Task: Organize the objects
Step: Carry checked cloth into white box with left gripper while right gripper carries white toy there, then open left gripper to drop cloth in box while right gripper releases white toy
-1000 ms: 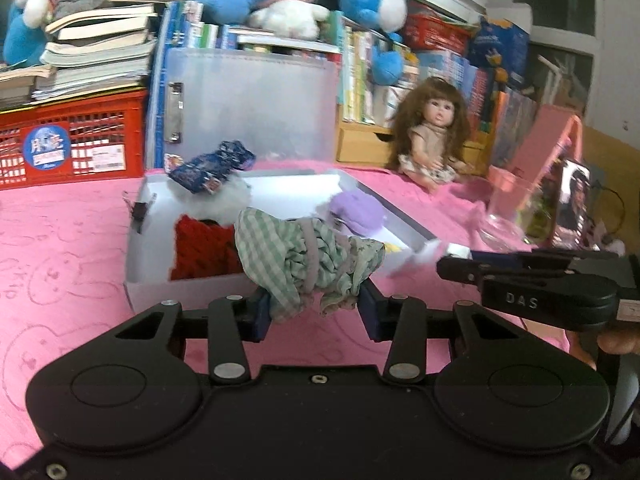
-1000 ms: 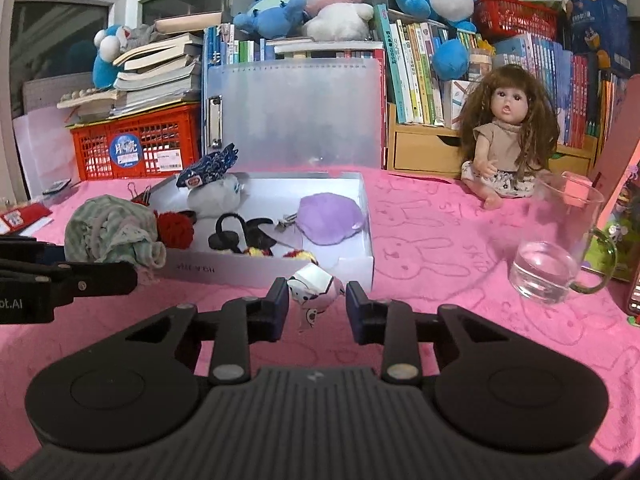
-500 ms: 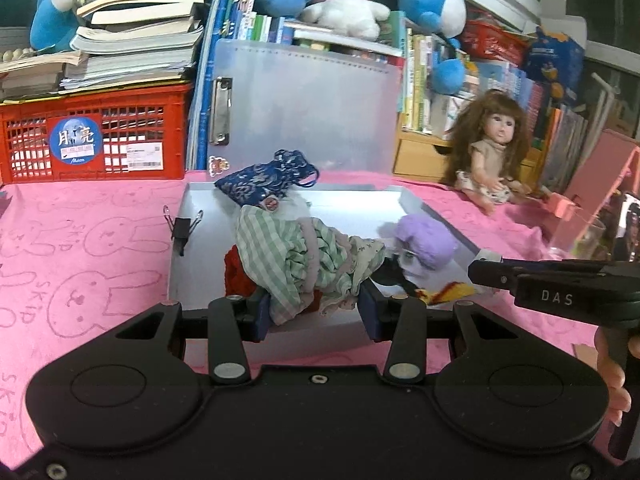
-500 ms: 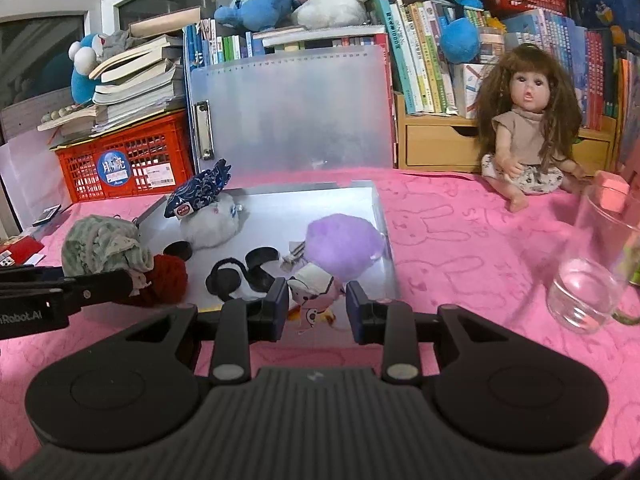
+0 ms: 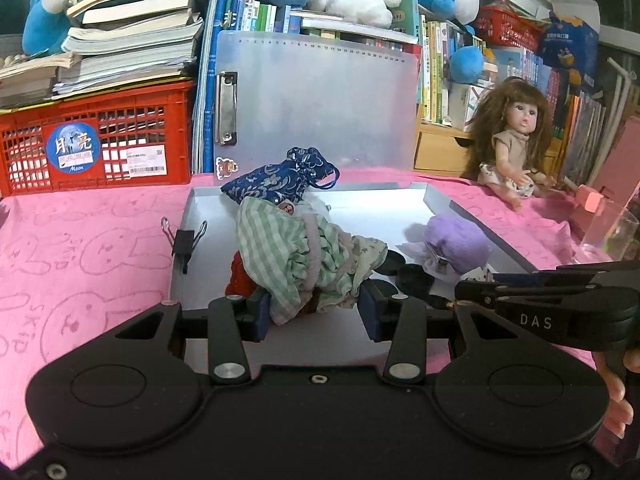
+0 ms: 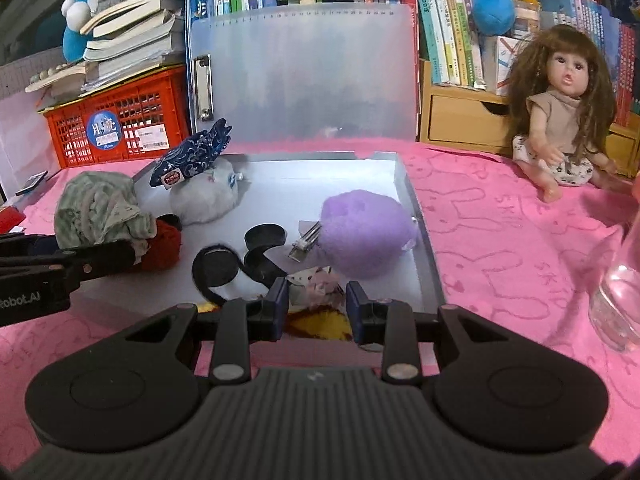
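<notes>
Both grippers have slid forward, so now they hang over the silver tray (image 6: 424,240) instead of the pink worktop (image 5: 80,240) in front of it. Left gripper (image 5: 316,312) is clamped on the green checked cloth bundle (image 5: 296,256), a crumpled gingham wad bulging up from between the fingers, above the tray's near left part. Right gripper (image 6: 316,308) pinches a small pink-and-white crumpled thing (image 6: 316,286) right between its fingers, low over the tray's near edge, just beside the purple pompom (image 6: 366,232).
</notes>
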`<move>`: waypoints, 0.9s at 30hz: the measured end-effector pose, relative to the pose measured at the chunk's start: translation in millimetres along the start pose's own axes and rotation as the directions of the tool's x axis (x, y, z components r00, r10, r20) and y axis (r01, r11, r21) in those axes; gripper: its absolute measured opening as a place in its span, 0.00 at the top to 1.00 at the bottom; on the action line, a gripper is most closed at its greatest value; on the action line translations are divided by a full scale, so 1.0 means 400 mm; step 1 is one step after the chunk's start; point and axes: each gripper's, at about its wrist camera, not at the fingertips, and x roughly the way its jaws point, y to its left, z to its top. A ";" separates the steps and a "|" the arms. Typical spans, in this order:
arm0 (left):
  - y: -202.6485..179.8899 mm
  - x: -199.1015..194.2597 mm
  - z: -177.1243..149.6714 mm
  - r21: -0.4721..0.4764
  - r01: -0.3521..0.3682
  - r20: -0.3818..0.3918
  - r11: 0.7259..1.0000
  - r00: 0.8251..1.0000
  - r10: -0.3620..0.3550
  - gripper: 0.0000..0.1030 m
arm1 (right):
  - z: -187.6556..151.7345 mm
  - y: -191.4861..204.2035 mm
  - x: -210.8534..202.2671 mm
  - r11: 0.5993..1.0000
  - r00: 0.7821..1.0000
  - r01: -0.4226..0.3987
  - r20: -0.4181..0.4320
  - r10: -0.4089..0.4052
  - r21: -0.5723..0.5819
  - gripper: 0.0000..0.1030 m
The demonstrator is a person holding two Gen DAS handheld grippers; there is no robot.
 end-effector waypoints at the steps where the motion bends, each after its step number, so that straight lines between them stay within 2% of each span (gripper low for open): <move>1: -0.001 0.009 0.004 0.007 -0.004 -0.001 1.000 1.000 0.004 0.60 | 0.003 0.001 0.006 1.000 1.000 -0.003 -0.006 0.003 0.004 0.65; 14: 0.005 0.119 0.061 0.018 -0.052 -0.012 0.999 0.999 0.052 0.59 | 0.074 -0.018 0.085 0.996 0.999 -0.020 -0.047 0.024 0.087 0.65; 27: 0.007 0.132 0.054 0.006 -0.055 -0.014 0.998 0.998 0.055 0.53 | 0.068 -0.009 0.096 0.995 0.998 -0.032 -0.054 0.038 0.094 0.60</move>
